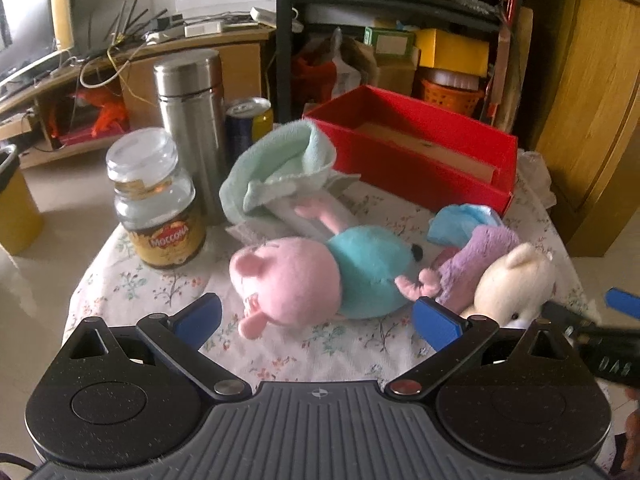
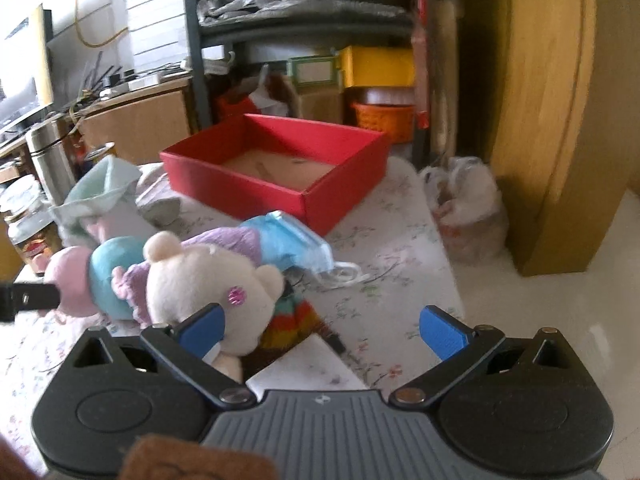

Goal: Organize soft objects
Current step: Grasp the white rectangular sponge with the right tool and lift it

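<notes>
Both grippers hang low over the tabletop [image 1: 132, 280] with their fingers spread apart and nothing between them. Ahead of the left gripper [image 1: 318, 318], the pink pig toy [image 1: 296, 280] lies on its side, its head just past the fingertips and roughly centred in the gap. The cream bear [image 2: 204, 276] sits against the left finger of the right gripper [image 2: 322, 330] rather than between the two — a closing there would likely push it aside or nip only an ear. A blue face mask [image 2: 292, 240] lies just beyond the bear, and the red box [image 2: 276, 184], open and apparently holding no toys, stands further ahead of both grippers.

The toys touch one another, the bear's purple dress resting against the pig, so lifting one may drag its neighbour toward the tabletop edge. The two grippers are also near each other; reaching for adjacent toys together risks a knock. Left of the left fingers stand a glass jar [image 1: 154, 204] and a steel flask [image 1: 192, 128] — a wide sweep with the pig could tip them. A green towel [image 1: 276, 164] lies beyond the pig, touching it.
</notes>
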The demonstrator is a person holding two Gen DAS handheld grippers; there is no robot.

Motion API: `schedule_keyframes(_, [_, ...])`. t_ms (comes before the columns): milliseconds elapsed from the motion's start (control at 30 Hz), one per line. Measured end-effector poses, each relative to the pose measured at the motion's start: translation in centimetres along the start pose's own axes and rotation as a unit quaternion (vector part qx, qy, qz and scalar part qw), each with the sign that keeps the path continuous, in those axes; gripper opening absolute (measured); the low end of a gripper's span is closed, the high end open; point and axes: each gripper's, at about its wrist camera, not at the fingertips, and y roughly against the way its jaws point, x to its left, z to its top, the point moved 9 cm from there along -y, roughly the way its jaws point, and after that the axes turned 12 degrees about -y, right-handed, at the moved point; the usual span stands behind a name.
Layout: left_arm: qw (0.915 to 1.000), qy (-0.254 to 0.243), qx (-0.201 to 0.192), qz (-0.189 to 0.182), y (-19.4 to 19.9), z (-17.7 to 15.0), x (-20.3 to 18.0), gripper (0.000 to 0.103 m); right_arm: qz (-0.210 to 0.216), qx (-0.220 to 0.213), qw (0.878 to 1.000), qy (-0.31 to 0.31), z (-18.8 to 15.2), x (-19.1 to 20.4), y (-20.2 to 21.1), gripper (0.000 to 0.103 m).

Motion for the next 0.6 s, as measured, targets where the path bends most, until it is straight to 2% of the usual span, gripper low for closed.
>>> schedule_keyframes(100, [1.0,0.004,0.0,-0.002,0.1,0.1,0.4,0.097,0.032,0.012,0.998,0.048,-0.4,1.6,-0.3,0.079])
schedule_keyframes(233, [0.9998,0.013,0.005,-0.017,0.3,-0.3,0.6,0.097,0.074,0.018,0.988,0.136,-1.6,2.9,0.6,0.079])
schedule_keyframes(333, [0.9993,0.018,0.01,-0.033,0.4,-0.5,0.4,0.097,0.089,0.032,0.984,0.149,-2.4,2.8,0.0,0.076])
schedule_keyframes(367, [0.9991,0.019,0.009,-0.037,0.6,-0.5,0.4,0.097,0.09,0.048,0.985,0.136,-2.6,2.3,0.0,0.071])
schedule_keyframes(400, [0.9989,0.019,0.007,-0.042,0.7,-0.5,0.2,0.098,0.101,0.055,0.986,0.117,-3.0,2.3,0.3,0.071])
schedule_keyframes(467, [0.9983,0.018,0.008,-0.055,0.8,-0.5,-0.1,0.097,0.107,0.059,0.985,0.123,-3.7,2.2,0.4,0.071])
schedule_keyframes(533, [0.9976,0.015,0.008,-0.067,0.9,-0.6,-0.6,0.097,0.08,0.052,0.983,0.157,-4.2,2.0,-0.1,0.071])
schedule_keyframes(600, [0.9971,0.013,0.008,-0.074,1.0,-0.6,-0.8,0.097,0.073,0.071,0.982,0.159,-4.5,1.3,-1.0,0.071])
